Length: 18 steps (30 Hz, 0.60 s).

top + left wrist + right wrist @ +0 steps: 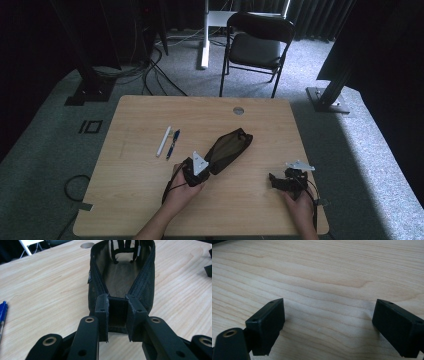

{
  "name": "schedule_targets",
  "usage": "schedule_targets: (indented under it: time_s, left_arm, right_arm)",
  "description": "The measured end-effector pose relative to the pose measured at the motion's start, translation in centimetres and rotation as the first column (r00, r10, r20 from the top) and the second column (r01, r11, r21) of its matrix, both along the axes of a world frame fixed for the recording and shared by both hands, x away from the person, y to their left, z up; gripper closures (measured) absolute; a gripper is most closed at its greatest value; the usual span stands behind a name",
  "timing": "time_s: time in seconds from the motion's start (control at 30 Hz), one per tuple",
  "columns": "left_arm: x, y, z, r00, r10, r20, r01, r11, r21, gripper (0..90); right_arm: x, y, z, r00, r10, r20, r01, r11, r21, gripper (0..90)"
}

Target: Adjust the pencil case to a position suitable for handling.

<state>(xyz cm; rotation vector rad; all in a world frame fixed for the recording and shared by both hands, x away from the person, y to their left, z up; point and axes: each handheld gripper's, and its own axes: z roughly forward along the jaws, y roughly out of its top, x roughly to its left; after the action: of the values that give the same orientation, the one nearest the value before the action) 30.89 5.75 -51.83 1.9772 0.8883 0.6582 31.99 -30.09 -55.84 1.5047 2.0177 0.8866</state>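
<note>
A black mesh pencil pouch lies unzipped on the wooden table, its mouth gaping in the left gripper view. My left gripper is shut on the pouch's near end, and its pads pinch the black fabric tab there. My right gripper rests near the table's right front edge, jaws wide apart over bare wood with nothing between them. A white pen and a blue pen lie side by side left of the pouch.
A round grommet sits near the table's far edge. A black folding chair stands beyond the table. Cables trail on the carpet at the left. The blue pen's tip lies left of the pouch.
</note>
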Motion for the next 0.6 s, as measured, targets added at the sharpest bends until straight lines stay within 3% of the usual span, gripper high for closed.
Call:
schedule_targets:
  time_s: [0.6]
  left_arm:
    - [-3.5, 1.8, -0.2, 0.9999, 0.009, -0.013, -0.009, 0.9995, -0.03, 74.6]
  right_arm:
    - [0.0, 0.0, 0.0, 1.0, 0.002, 0.0, -0.002, 1.0, -0.002, 10.6]
